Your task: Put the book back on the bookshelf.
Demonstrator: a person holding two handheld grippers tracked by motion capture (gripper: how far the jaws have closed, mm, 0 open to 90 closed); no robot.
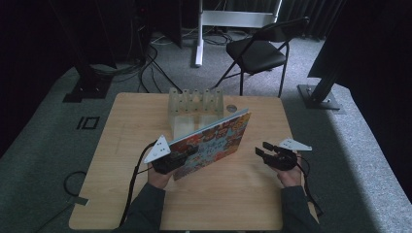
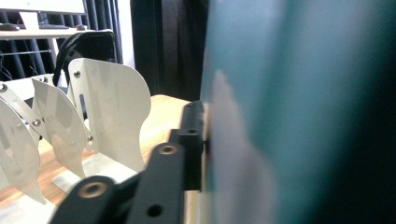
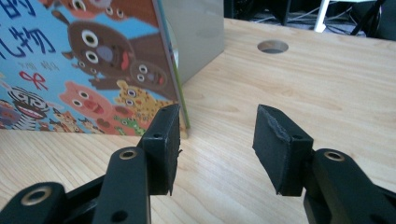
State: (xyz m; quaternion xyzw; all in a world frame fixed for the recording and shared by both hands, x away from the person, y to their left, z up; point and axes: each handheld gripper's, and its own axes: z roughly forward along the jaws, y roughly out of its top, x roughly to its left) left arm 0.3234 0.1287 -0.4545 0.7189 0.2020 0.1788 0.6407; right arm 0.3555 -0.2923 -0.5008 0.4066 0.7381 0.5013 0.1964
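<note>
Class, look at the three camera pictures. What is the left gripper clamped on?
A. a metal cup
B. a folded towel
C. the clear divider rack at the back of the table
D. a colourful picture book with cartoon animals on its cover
D: in the high view the left gripper is shut on the near edge of the picture book, which stands tilted on the table, while the right gripper stands open beside it.

A wooden worktop [image 1: 233,204] bears a clear slotted rack [image 1: 195,109] near its far edge, beside a round hole [image 1: 231,108]. Beyond it stands a black folding chair [image 1: 260,51] on grey carpet [image 1: 359,160].
</note>
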